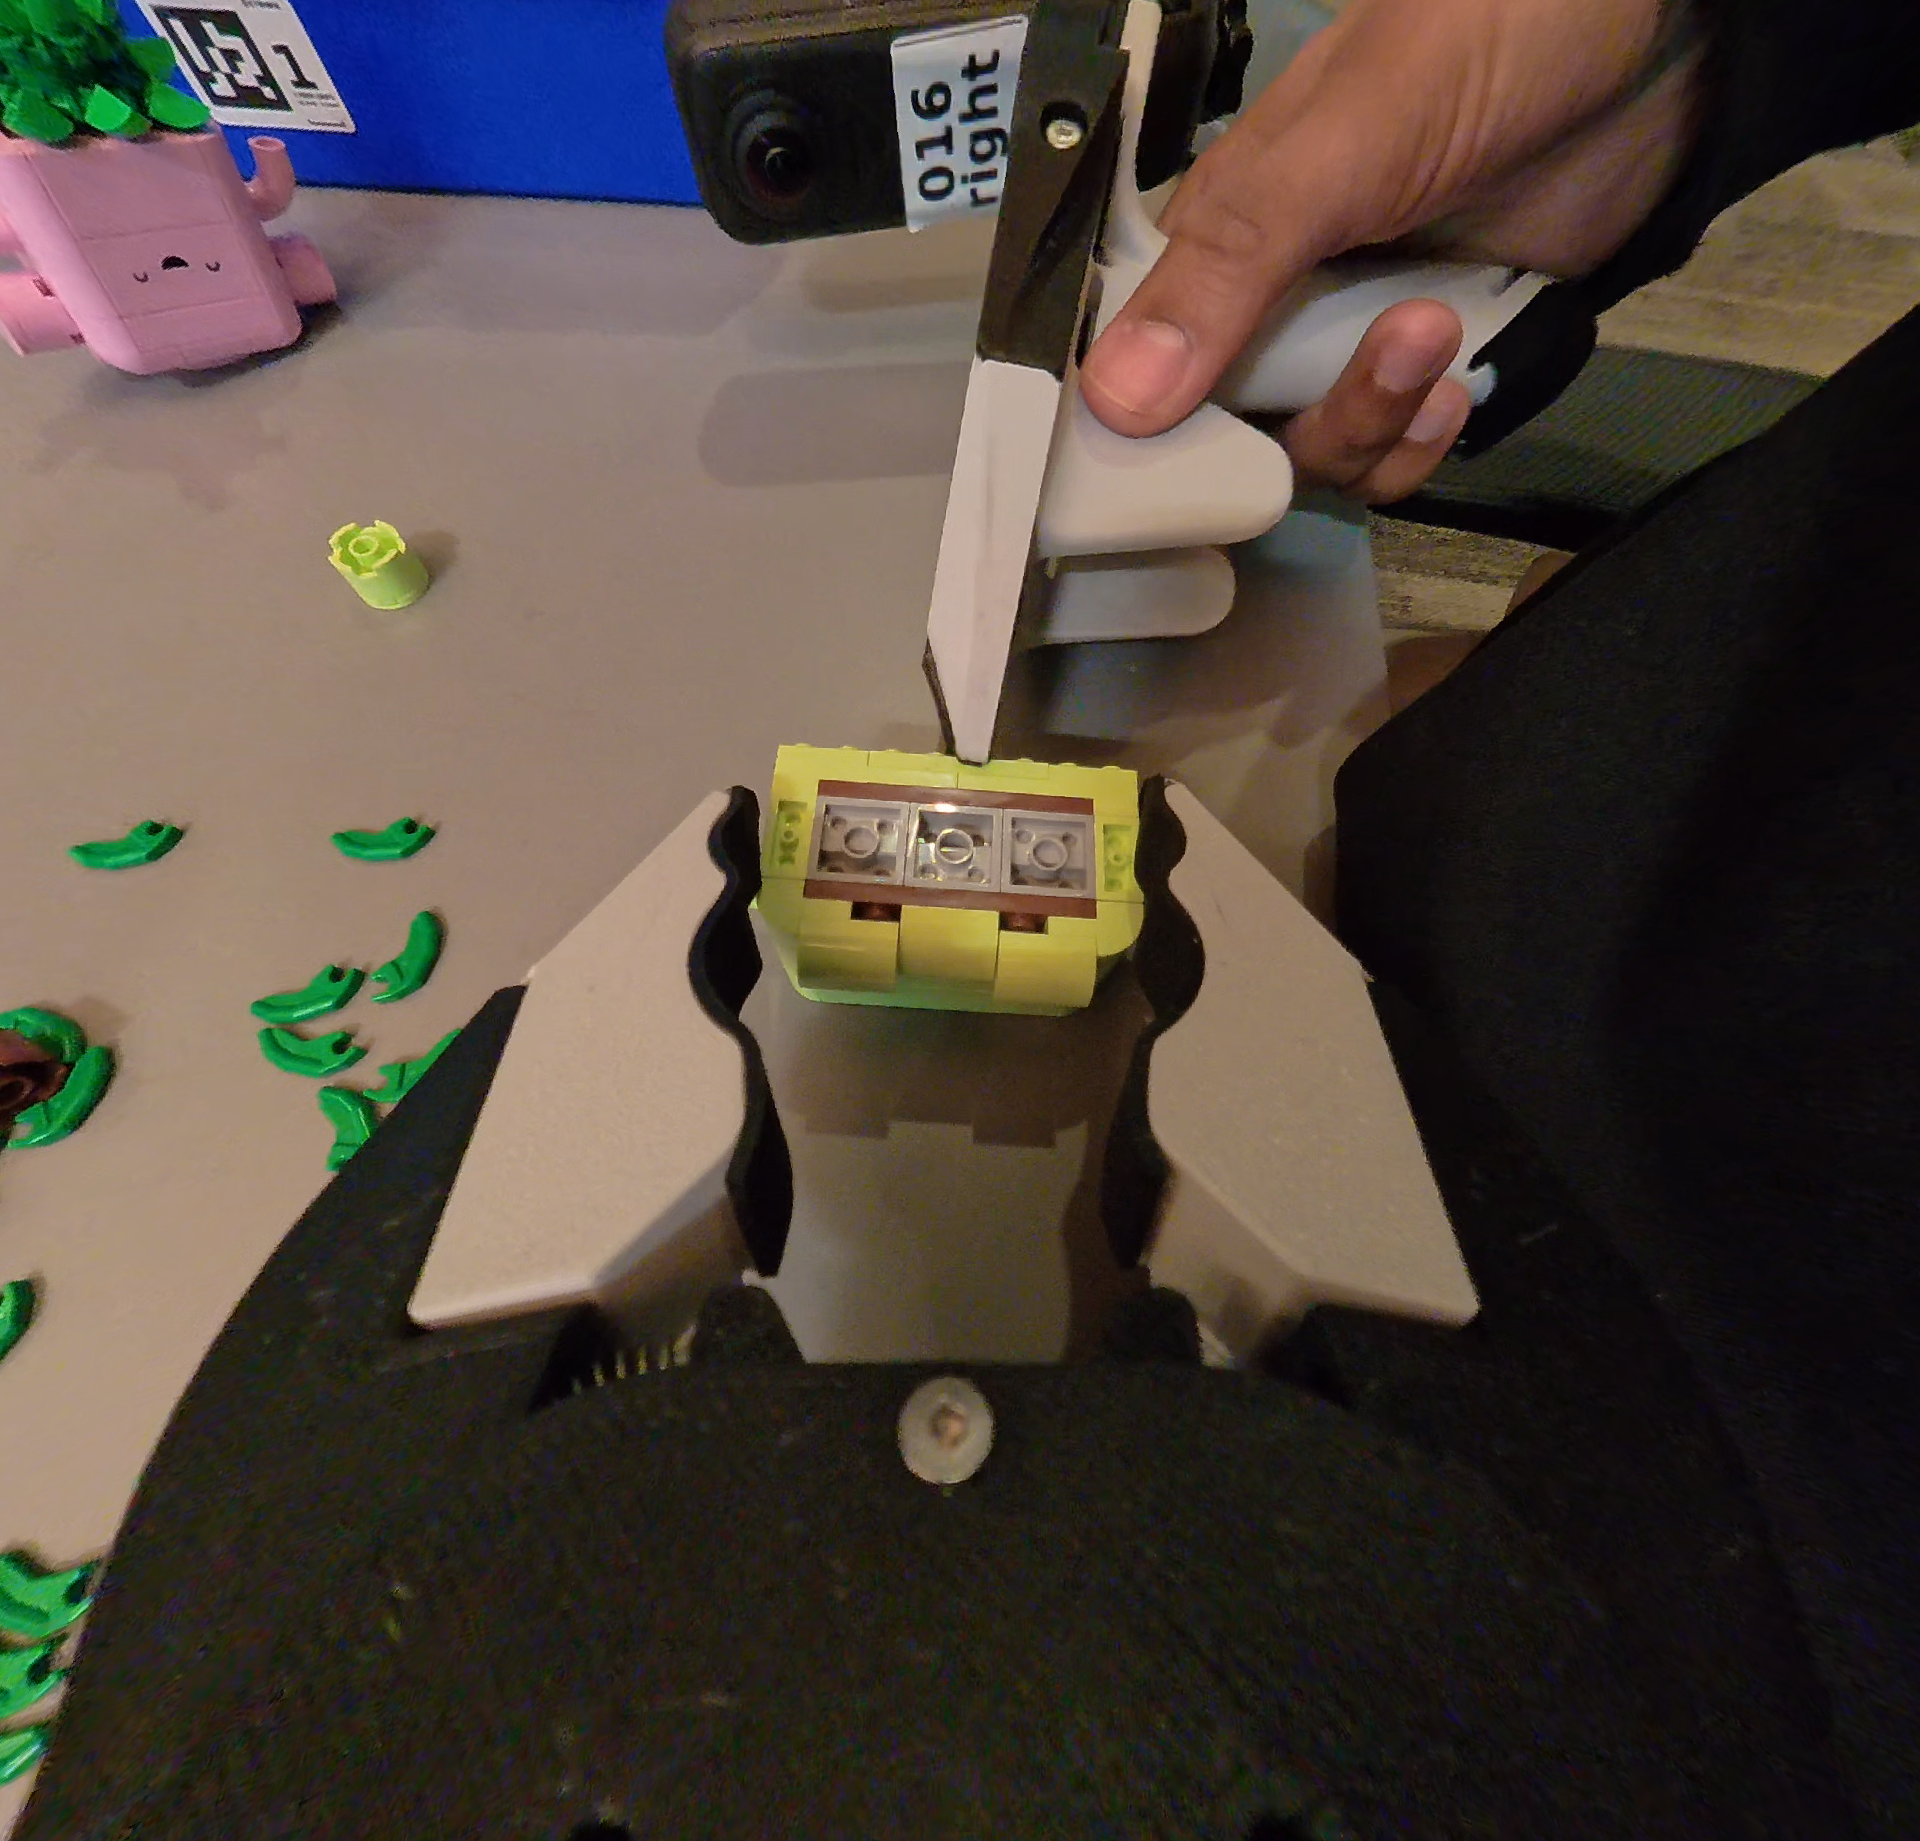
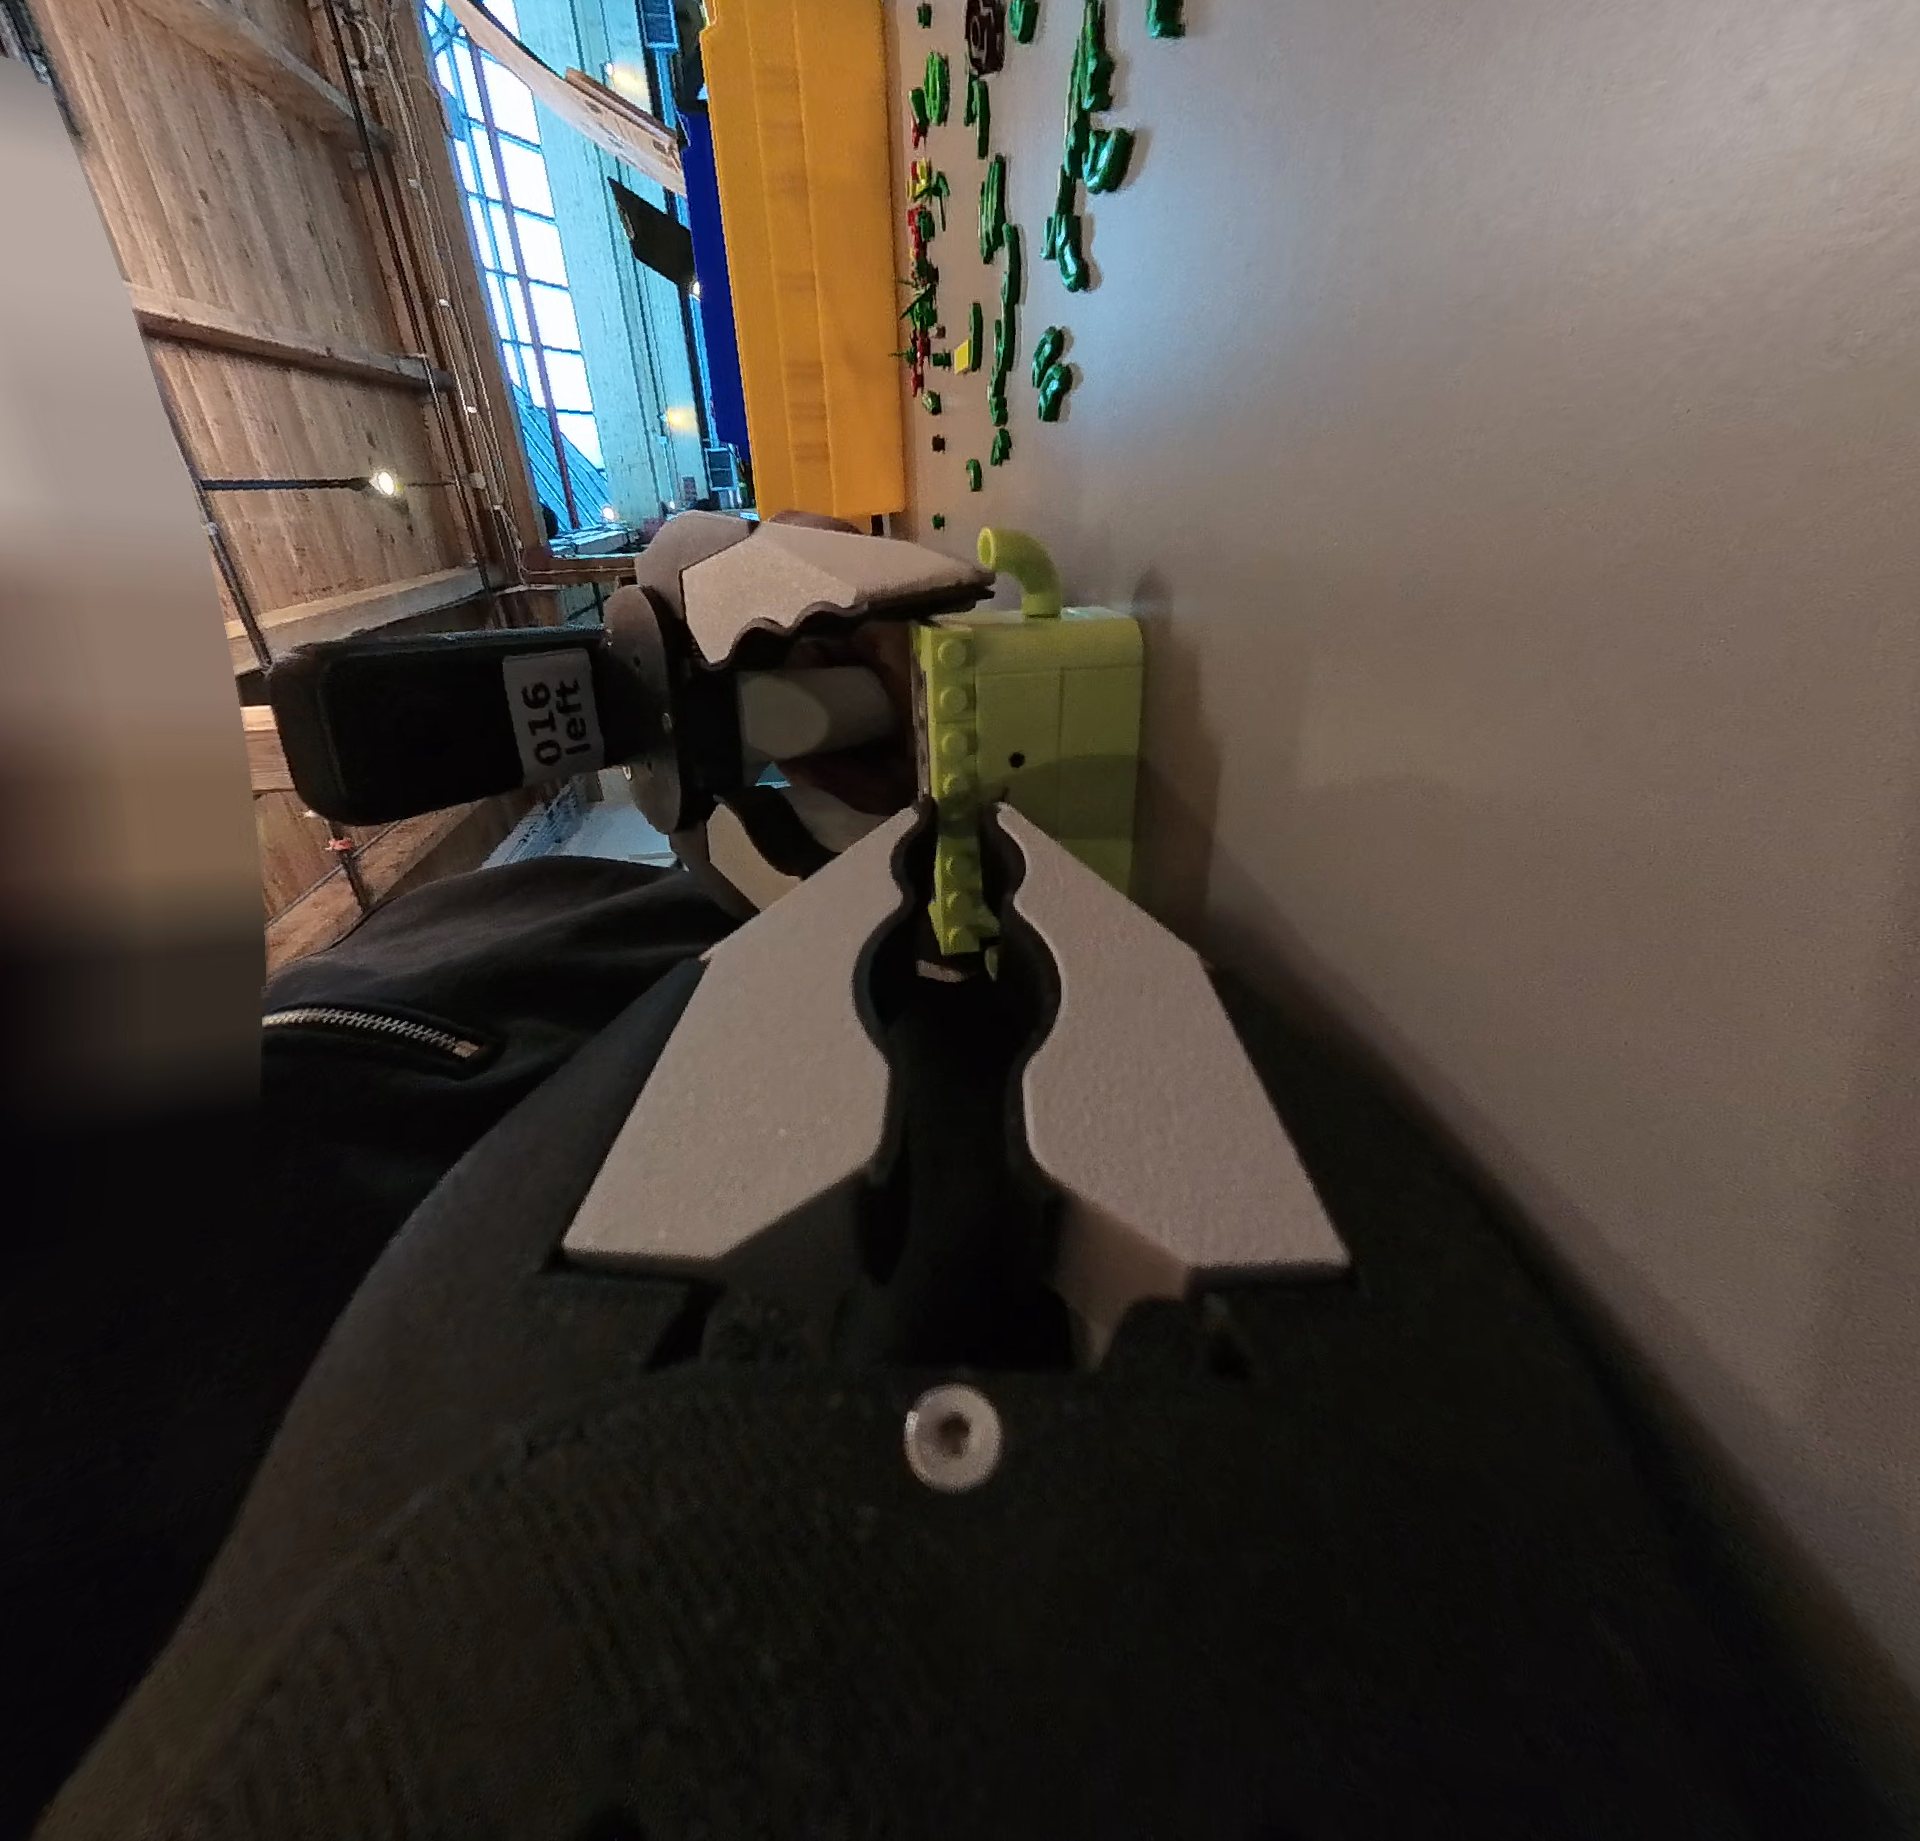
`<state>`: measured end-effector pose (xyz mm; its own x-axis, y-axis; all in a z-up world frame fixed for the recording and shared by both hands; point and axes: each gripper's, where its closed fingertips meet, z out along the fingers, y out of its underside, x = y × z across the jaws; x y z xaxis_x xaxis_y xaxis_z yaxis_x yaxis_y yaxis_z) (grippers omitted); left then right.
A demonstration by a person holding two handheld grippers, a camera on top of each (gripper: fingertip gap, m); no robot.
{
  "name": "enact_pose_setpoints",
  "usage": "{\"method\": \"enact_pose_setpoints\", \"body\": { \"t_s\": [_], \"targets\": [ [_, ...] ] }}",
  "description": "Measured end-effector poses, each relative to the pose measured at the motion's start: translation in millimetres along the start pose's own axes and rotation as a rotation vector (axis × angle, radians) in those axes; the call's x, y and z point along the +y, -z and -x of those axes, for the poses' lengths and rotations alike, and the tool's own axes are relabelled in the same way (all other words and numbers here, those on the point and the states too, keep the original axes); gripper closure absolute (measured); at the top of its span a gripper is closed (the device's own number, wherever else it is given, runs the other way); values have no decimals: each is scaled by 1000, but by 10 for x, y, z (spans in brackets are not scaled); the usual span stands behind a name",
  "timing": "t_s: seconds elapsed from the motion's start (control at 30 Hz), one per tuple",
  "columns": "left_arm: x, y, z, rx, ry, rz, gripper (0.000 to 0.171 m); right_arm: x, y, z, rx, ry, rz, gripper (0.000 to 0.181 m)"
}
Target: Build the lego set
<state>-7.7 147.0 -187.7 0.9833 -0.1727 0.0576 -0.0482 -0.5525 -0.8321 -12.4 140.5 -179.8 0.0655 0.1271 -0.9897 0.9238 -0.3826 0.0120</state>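
Left gripper is clamped on the lime-green boxy brick assembly, its two grey fingers pressing the left and right sides; the exposed face shows three grey square plates in a brown frame. The assembly sits on the grey tabletop, near the edge. Right gripper comes in from above — its fingers are drawn close together around the studded lime edge strip of the same assembly, pinching it. A person's hand holds the right gripper's white handle. Elsewhere on the table: a small lime round brick, scattered dark-green leaf pieces, a pink pot-shaped figure with green leaves on top — a blue bin stands behind.
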Motion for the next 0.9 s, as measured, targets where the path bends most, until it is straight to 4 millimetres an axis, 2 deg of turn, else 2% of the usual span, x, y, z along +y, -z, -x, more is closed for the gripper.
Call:
{"method": "enact_pose_setpoints", "body": {
  "t_s": [0.4,0.63,0.9],
  "targets": [
    [-7,-4,1,-12,-2,-2,98,19,-7,-12,58,27,-19,172],
    [-12,-4,2,-16,0,-3,98,18,-8,8,130,124,-12,177],
    [-12,-7,4,-16,1,-3,98,13,8,12,97,104,-7,177]
  ]
}}
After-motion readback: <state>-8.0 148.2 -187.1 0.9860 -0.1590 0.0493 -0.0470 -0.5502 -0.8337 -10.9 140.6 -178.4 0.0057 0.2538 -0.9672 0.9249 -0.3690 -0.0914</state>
